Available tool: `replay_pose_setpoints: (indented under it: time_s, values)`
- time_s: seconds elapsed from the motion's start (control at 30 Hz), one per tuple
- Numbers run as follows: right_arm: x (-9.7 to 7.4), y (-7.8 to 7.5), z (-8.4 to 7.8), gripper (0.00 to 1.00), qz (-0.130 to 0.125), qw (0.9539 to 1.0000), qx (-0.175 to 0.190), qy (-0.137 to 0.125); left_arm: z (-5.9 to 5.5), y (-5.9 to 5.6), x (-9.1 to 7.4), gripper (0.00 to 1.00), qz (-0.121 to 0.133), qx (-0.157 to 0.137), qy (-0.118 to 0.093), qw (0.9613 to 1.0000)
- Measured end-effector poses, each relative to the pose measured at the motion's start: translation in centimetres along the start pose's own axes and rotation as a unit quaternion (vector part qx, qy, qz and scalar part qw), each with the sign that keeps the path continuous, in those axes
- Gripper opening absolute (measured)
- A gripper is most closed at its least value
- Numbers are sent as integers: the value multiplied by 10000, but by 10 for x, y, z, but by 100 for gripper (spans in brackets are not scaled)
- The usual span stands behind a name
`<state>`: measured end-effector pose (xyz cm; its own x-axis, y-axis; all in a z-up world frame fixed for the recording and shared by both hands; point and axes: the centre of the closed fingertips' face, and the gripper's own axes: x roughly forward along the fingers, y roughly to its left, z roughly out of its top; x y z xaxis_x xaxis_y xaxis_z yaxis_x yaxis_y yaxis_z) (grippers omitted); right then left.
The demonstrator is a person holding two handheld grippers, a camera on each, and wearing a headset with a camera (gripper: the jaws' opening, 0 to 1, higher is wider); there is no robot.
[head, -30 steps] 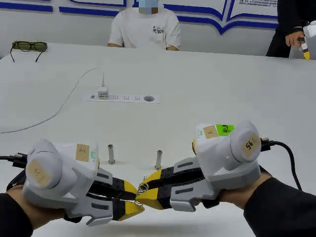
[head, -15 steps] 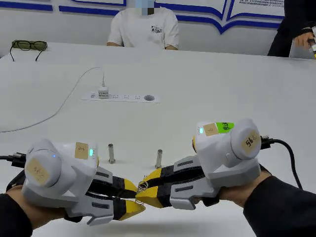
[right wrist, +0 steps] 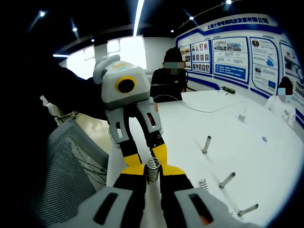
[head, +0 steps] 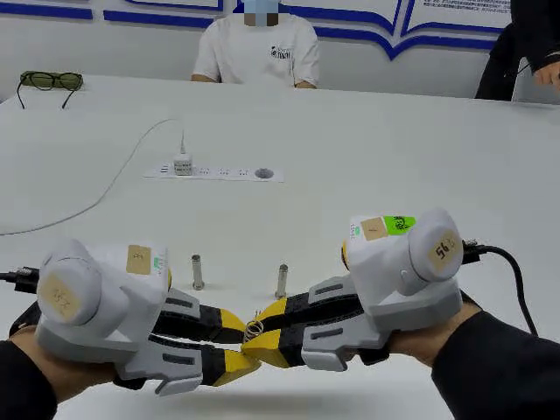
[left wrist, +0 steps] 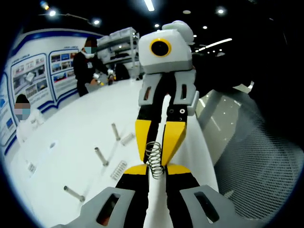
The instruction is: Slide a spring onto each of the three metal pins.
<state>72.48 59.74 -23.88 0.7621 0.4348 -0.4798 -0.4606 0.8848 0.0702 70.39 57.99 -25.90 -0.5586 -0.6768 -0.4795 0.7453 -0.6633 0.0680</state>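
The left gripper (left wrist: 156, 171) and the right gripper (left wrist: 157, 153) meet tip to tip, yellow jaws nearly shut, a spring (left wrist: 154, 159) upright between both pairs; which pair grips it cannot be told. Left of them on the white table (left wrist: 71, 137) stand three metal pins: near pin (left wrist: 74, 194), middle pin (left wrist: 100, 156), far pin (left wrist: 115, 131). Two loose springs lie beside them, one near (left wrist: 118, 169) and one far (left wrist: 127, 138).

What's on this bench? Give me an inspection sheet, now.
Surface: white table.
Job's things: three upright steel pins; small steel coil spring between gripper tips; two loose coil springs by the pins.
Clutter: dark-framed glasses.
Grippers: left gripper and right gripper meet tip to tip at the spring; grip unclear.
Cables: white cable into white power strip; black cable from right gripper.
Surroundings: seated person in white T-shirt; blue-and-white wall panels.
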Motion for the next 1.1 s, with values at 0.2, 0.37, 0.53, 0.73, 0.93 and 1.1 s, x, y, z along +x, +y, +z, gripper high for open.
replay_pose_setpoints:
  time_s: [0.2,0.37,0.53,0.73,0.93,1.1]
  values:
    - [0,-1,-1,12,1,10000,36,19,0,0,1,11,-1,37,-31,10000]
    - [-1,-1,3,12,-17,10000,12,-39,1,4,-2,10,62,-50,-143,9999]
    - [-9,-8,8,15,-161,9998,-7,-140,1,10,-6,9,200,-95,-231,9995]
    - [-23,-18,13,17,-430,9986,-26,-322,3,25,-15,9,428,-332,-444,9975]
    - [-28,-21,10,17,-557,9976,110,-400,7,47,-28,10,747,-455,-570,9945]
    - [-27,-17,-3,17,-567,9976,208,-336,11,72,-42,10,1018,-500,-593,9918]
